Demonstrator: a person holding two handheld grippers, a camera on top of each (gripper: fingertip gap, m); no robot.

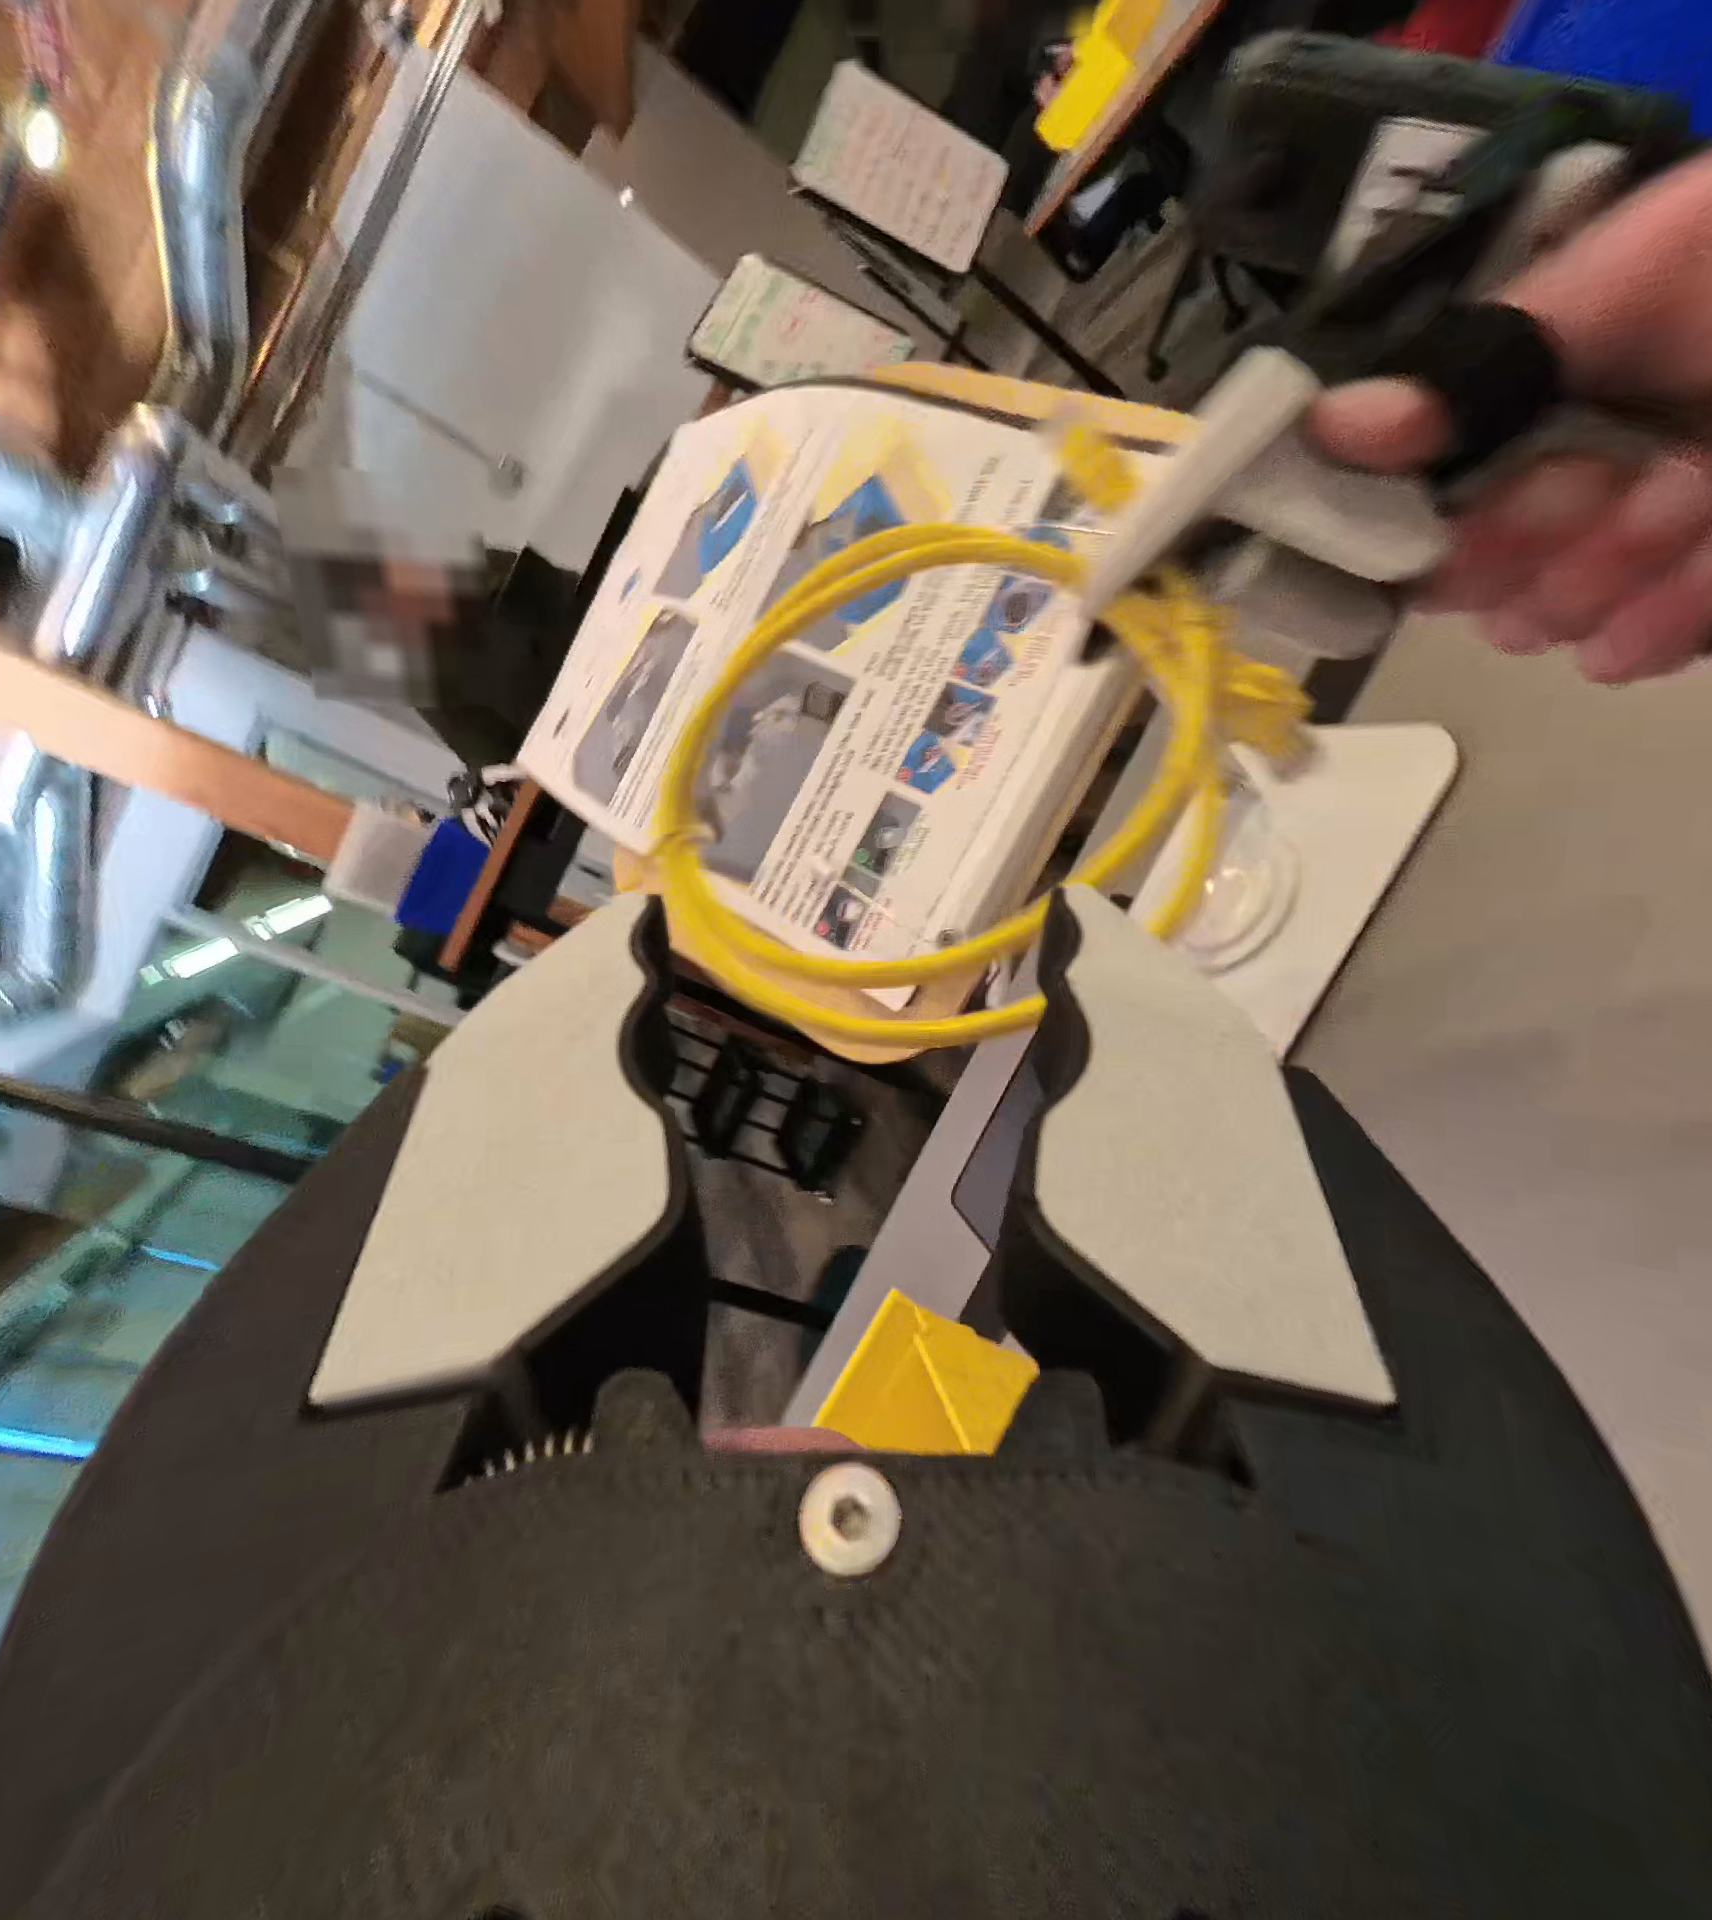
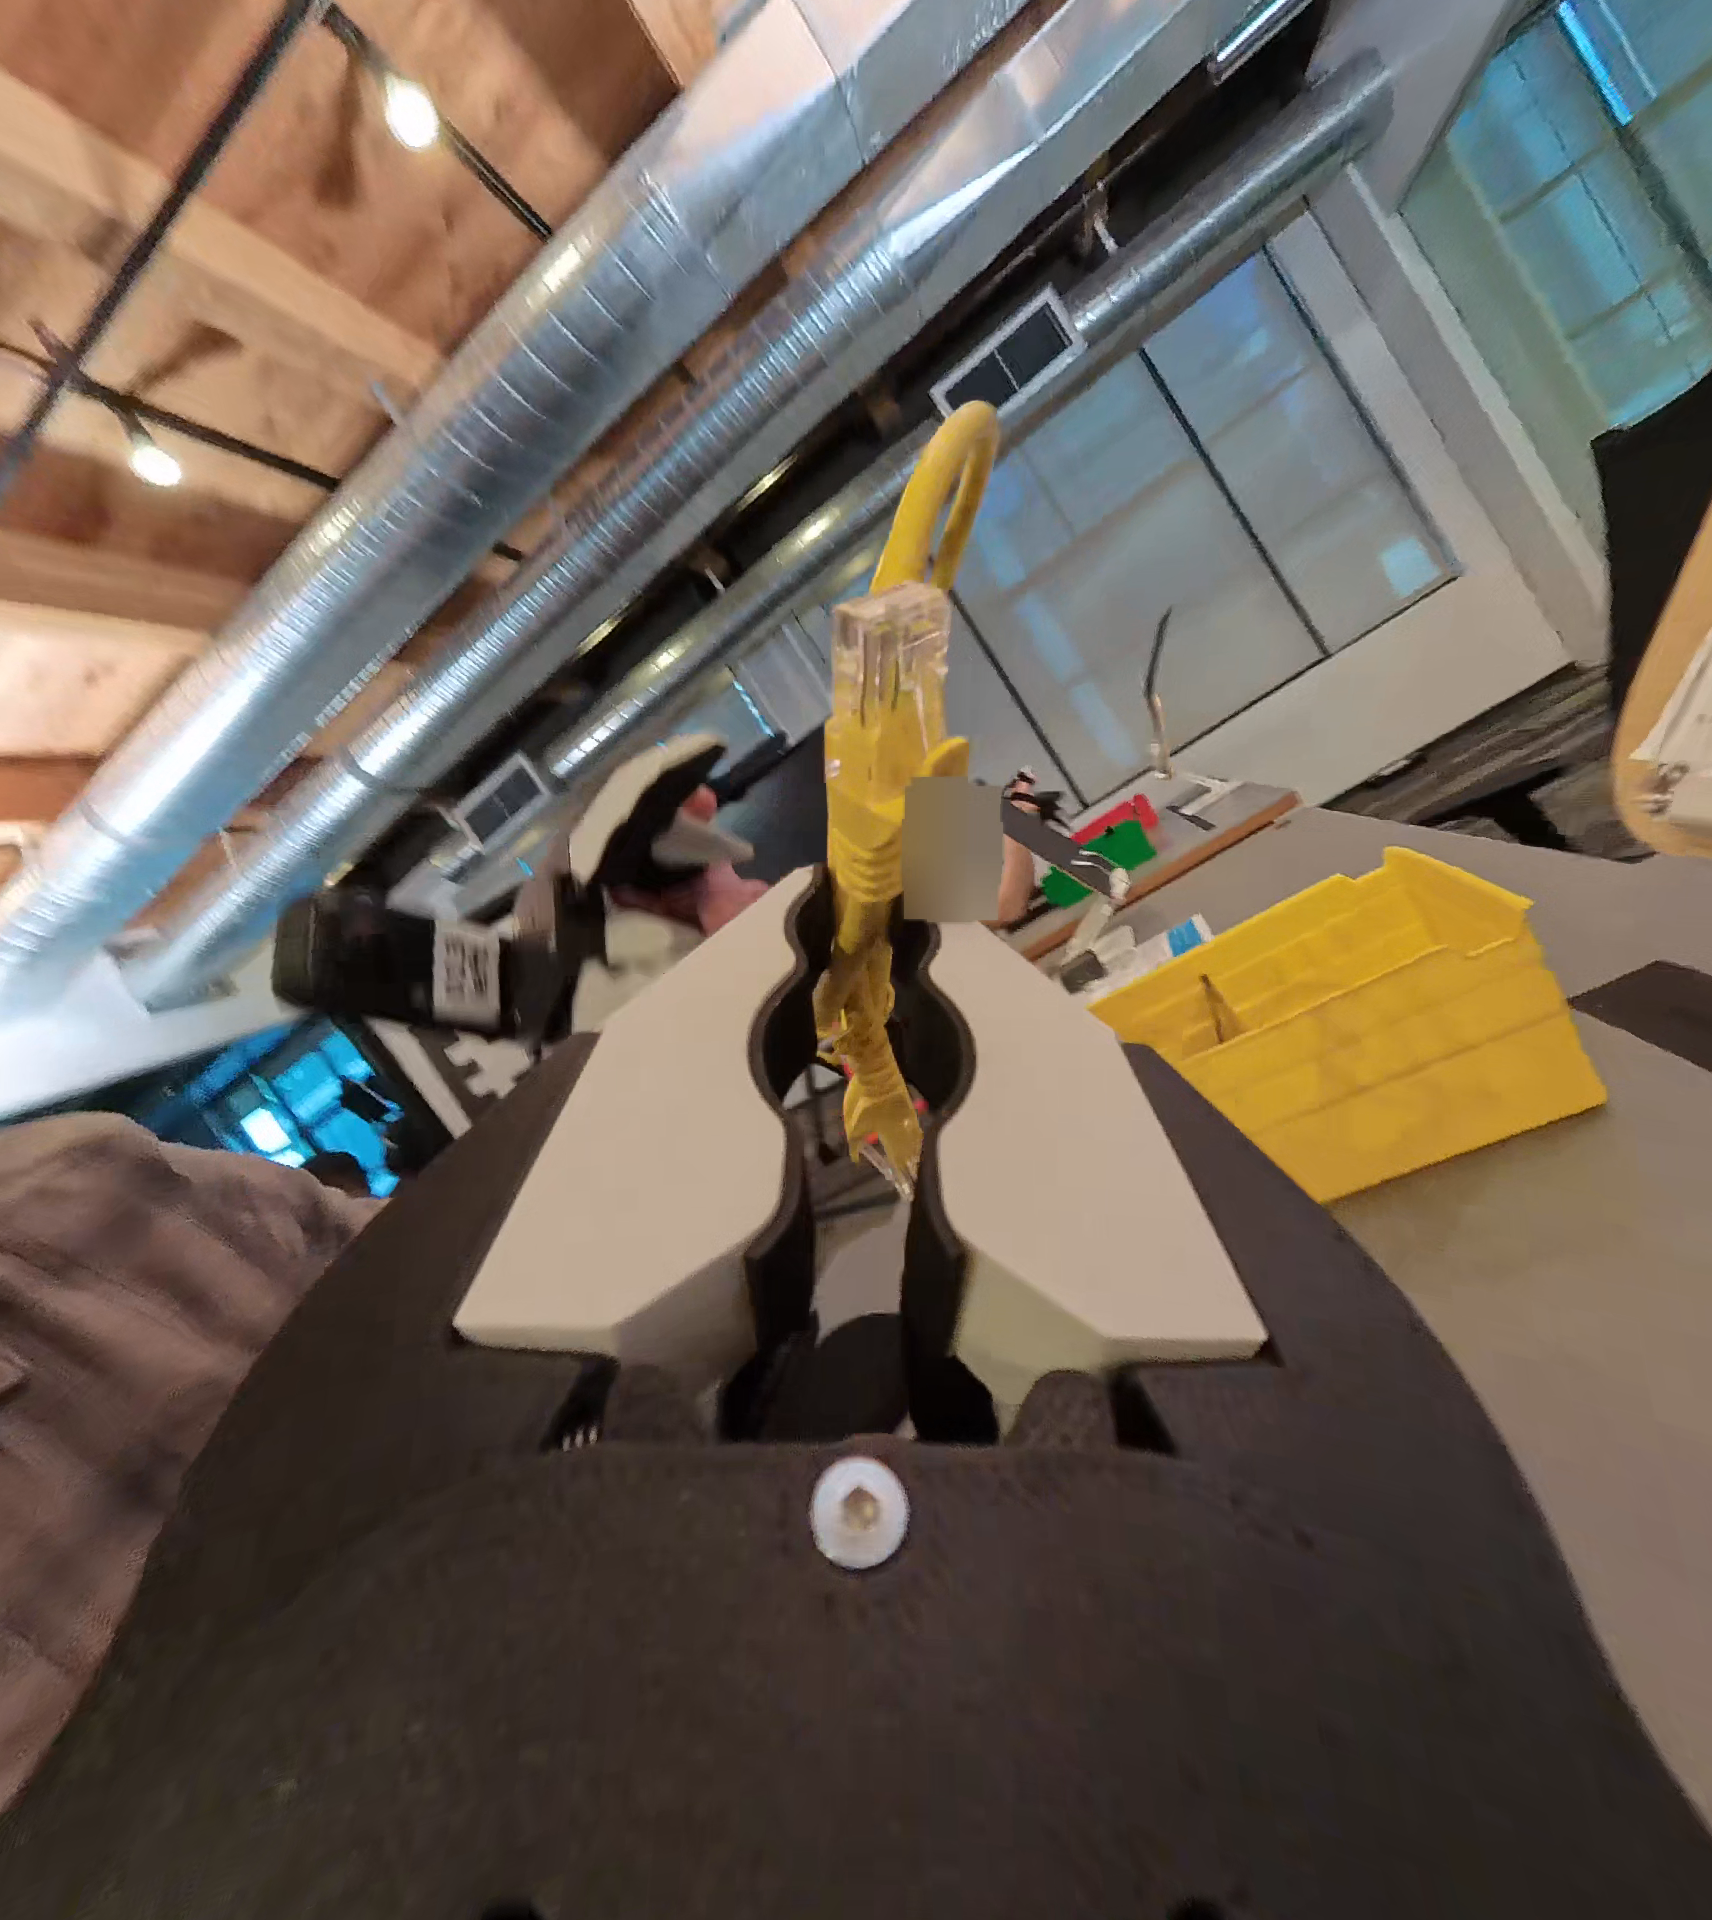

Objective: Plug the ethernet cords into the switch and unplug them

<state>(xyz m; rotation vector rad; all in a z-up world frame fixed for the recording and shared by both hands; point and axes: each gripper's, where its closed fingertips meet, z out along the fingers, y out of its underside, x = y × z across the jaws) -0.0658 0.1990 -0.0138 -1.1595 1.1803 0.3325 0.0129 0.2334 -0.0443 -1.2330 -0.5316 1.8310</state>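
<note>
1. The right gripper (image 2: 867, 914) was clamped on the bundled yellow ethernet cords (image 2: 867, 883), one clear plug (image 2: 888, 665) standing beyond its fingertips.
2. The left gripper (image 1: 847, 914) was wide open and empty, with the coil (image 1: 935, 769) just ahead.
3. No switch showed; best to steady the coil before freeing a plug.

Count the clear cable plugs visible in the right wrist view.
2: one plug pointing up above the right gripper, one plug hanging below, between its fingers. Others may be hidden.

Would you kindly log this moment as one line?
right gripper: shut on yellow ethernet cord | left gripper: open, empty | switch: unseen
</note>
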